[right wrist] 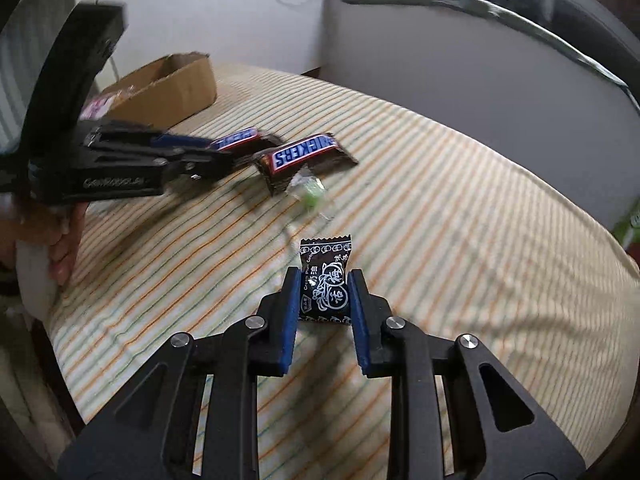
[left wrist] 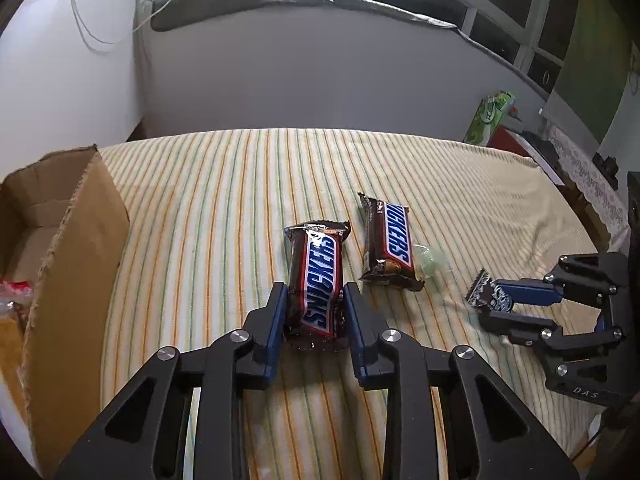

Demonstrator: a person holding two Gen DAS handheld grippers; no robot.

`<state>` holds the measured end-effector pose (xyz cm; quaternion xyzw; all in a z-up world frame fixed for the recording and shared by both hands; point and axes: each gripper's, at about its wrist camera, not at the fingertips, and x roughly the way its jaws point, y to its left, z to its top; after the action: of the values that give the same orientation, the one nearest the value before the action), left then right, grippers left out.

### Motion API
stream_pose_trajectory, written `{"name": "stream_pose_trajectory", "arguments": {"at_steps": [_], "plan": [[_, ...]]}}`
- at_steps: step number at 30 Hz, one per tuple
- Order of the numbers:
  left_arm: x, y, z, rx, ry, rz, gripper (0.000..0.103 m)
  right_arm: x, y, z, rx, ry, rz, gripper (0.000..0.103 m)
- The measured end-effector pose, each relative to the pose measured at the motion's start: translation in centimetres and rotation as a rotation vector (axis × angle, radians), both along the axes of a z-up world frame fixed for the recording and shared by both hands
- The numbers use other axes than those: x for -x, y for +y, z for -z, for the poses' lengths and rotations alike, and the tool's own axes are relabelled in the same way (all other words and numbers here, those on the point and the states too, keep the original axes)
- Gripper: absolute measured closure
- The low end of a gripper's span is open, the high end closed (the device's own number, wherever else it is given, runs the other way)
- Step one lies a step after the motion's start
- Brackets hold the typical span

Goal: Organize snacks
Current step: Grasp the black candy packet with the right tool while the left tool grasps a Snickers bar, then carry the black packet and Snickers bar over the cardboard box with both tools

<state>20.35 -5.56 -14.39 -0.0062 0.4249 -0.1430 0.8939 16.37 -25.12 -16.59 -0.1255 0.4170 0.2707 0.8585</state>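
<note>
Snickers bars number two: left tongs (left wrist: 316, 300) clamp one bar (left wrist: 318, 280), second bar (left wrist: 390, 248) just right. Right tongs (right wrist: 325, 296) clamp one black candy (right wrist: 326, 280).

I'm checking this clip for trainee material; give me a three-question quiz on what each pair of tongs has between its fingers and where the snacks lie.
1. True or false: the left tongs straddle a brown Snickers bar with a blue logo.
2. What sits between the fingers of the right tongs: A) a green wrapped candy, B) a small black candy packet with white print, C) a second Snickers bar?
3. Fill in: the open brown cardboard box stands on the striped cloth to the ____ of the left tongs.

Key: 1 true; 2 B; 3 left.
</note>
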Motion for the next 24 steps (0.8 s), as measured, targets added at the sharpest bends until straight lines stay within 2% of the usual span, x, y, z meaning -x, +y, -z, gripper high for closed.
{"name": "stream_pose_trajectory", "arguments": {"at_steps": [6, 15, 21, 24], "plan": [[2.3, 1.4, -0.7, 0.008, -0.053, -0.03, 0.077, 1.9, -0.3, -0.7, -0.04, -0.034, 0.113, 0.079], [4.7, 1.5, -1.4, 0.005, -0.117, -0.027, 0.078, 6.1, -0.4, -0.9, -0.165, -0.08, 0.304, 0.079], [5.7, 2.4, -2.8, 0.064, -0.164, -0.042, 0.078, 7.0, -0.3, -1.7, -0.203, -0.11, 0.345, 0.079], [6.7, 2.3, -4.7, 0.074, -0.219, -0.046, 0.078, 7.2, 0.0, -4.0, -0.207, -0.157, 0.358, 0.079]]}}
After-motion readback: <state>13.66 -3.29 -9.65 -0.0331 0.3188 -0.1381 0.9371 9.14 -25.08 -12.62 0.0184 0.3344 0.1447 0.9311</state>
